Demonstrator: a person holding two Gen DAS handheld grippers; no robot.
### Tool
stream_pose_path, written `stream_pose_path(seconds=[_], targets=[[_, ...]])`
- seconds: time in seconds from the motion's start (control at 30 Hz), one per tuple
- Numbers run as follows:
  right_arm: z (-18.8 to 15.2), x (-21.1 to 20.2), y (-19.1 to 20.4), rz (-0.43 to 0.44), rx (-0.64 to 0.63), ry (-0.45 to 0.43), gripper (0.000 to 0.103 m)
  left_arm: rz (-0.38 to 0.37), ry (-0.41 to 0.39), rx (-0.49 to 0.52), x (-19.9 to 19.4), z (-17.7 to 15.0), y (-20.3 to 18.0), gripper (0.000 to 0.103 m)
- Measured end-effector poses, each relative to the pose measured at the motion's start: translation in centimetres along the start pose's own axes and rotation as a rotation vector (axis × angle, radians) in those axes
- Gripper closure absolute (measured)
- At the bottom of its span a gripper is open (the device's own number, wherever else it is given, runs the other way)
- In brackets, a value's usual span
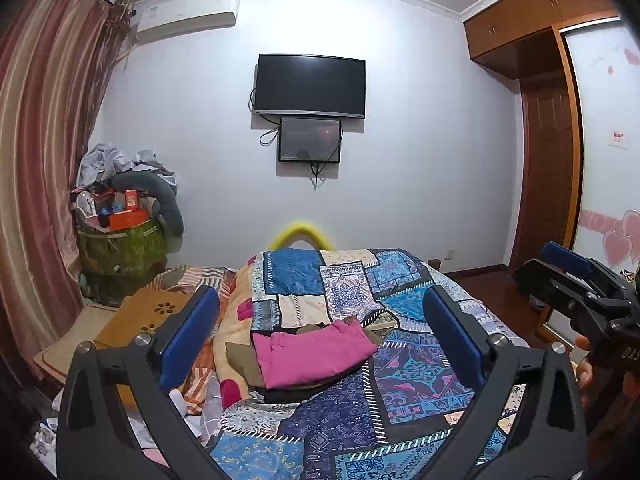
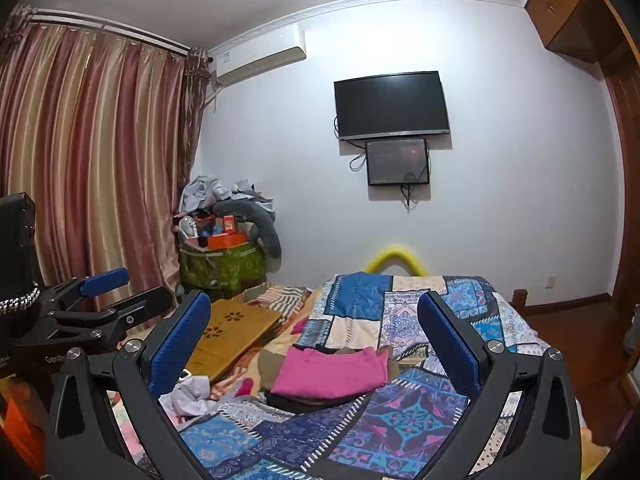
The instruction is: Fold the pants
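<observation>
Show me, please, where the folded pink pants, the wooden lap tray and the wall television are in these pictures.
folded pink pants (image 1: 316, 354): left wrist view, middle of the top fold.
wooden lap tray (image 2: 230, 332): right wrist view, its flat top near the flower cut-outs.
wall television (image 1: 310, 85): left wrist view, centre of the dark screen.

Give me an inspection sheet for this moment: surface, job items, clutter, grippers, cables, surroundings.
Surface: bed with patchwork quilt, rumpled.
Job's things: pink pants folded, on top of a stack of olive and dark garments.
Clutter: wooden lap tray and white cloth left of the quilt; overfilled green bin in the corner.
Grippers: left gripper and right gripper open, holding nothing, above the bed.
Cables: loose cords hanging from the wall screens.
Surroundings: curtain, air conditioner, wardrobe.
</observation>
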State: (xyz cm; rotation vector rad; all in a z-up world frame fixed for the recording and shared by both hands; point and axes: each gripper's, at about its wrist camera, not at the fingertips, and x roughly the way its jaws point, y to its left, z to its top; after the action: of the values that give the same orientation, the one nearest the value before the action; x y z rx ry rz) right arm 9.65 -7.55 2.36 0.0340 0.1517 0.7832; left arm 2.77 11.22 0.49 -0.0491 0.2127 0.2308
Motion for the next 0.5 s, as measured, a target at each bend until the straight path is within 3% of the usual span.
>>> stream_pose_path(seconds=[0.5], targets=[[-0.17, -0.21, -0.47, -0.011, 0.021, 0.007, 0.000, -0.016, 0.009, -0.008, 0.38, -0.06, 0.18, 0.000]])
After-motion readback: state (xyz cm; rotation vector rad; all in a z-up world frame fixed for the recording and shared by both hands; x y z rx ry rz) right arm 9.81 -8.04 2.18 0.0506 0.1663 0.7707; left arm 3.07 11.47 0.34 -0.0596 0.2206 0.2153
